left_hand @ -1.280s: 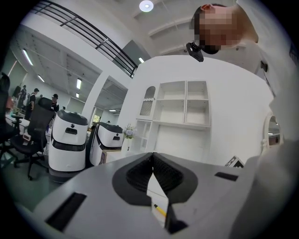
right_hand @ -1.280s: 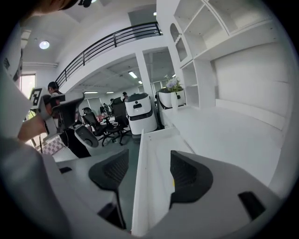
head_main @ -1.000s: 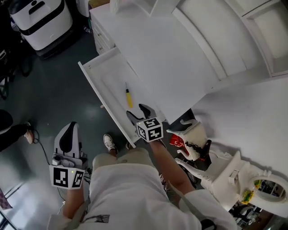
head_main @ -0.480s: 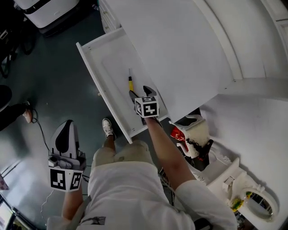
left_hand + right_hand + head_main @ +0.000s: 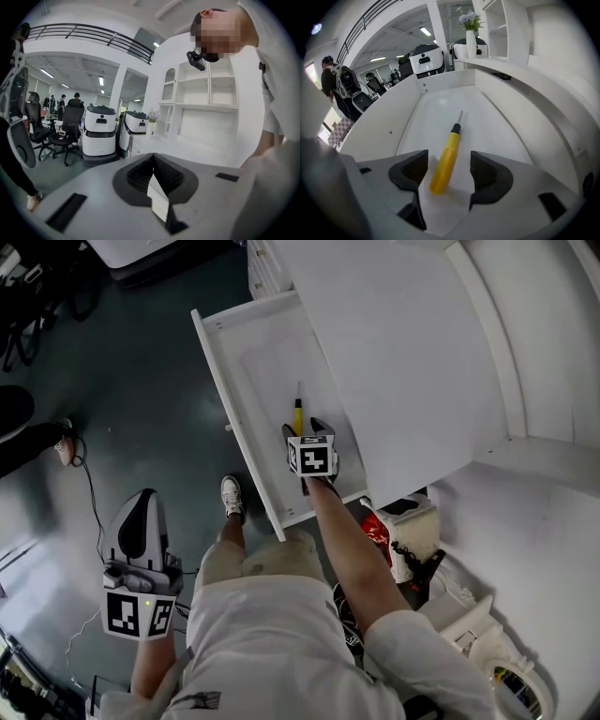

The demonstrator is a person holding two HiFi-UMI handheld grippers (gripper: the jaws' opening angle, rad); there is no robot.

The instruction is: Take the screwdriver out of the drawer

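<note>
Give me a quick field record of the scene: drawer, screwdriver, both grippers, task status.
drawer: open, pulled out of the white cabinet
screwdriver: yellow handle, lying flat on the drawer floor, tip pointing away from the right gripper
right gripper: open, one jaw on each side of the handle's end, a gap on both sides
left gripper: shut, empty, held low and away from the drawer
task status: screwdriver not yet gripped or lifted

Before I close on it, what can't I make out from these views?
- Screwdriver, handle end: head view, hidden by the marker cube of the right hand-held gripper.
- Screwdriver tip type: right gripper view, too small.
- Drawer, inner part: head view, covered by the white countertop.
- Drawer and screwdriver: absent from left gripper view, which faces the room.
</note>
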